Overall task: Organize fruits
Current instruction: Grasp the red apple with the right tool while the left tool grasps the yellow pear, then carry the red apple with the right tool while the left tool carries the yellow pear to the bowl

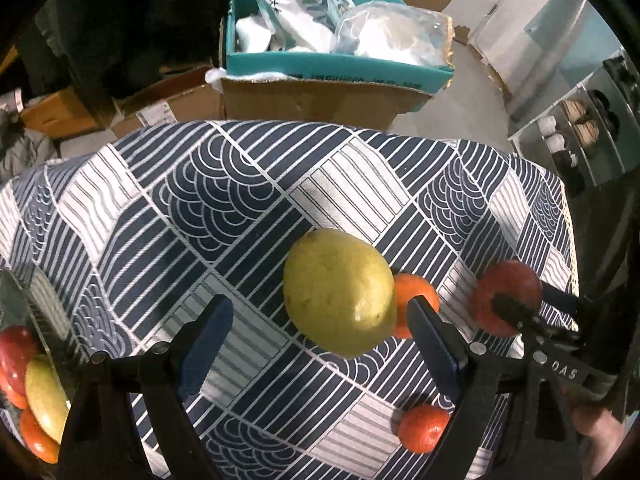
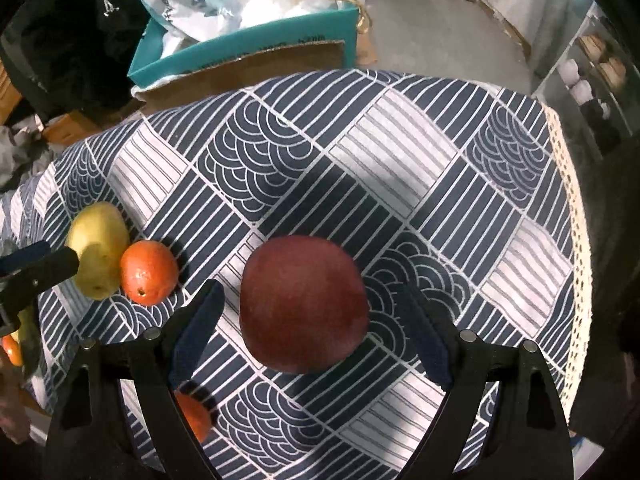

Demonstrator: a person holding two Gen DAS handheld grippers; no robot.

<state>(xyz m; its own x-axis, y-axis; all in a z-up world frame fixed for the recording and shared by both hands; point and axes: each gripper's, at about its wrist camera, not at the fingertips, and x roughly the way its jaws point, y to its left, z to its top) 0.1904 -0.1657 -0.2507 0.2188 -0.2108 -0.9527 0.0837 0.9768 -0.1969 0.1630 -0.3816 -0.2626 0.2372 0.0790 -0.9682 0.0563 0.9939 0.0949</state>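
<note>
- Left gripper [image 1: 320,344]: fingers spread apart, clamping nothing; green-yellow pear [image 1: 340,292] lies between them on the tablecloth [image 1: 240,184], touching an orange [image 1: 416,304].
- Right gripper [image 2: 312,336]: fingers apart; red apple [image 2: 304,300] sits between them, unclamped.

Storeroom: stacked cardboard boxes [image 1: 320,100], shelving [image 1: 580,128].

The far half of the table under the navy-and-white patterned cloth [image 2: 400,160] lies bare, open up to its far edge and far right corner. Nearer in, a yellow-green pear [image 1: 340,292] sits touching a small orange mandarin [image 1: 414,298]. A dark red apple [image 2: 304,304] lies right of them, apart. A second mandarin [image 1: 424,428] sits by the near edge. Past the far edge stands a stuffed teal cardboard box [image 1: 336,68].
</note>
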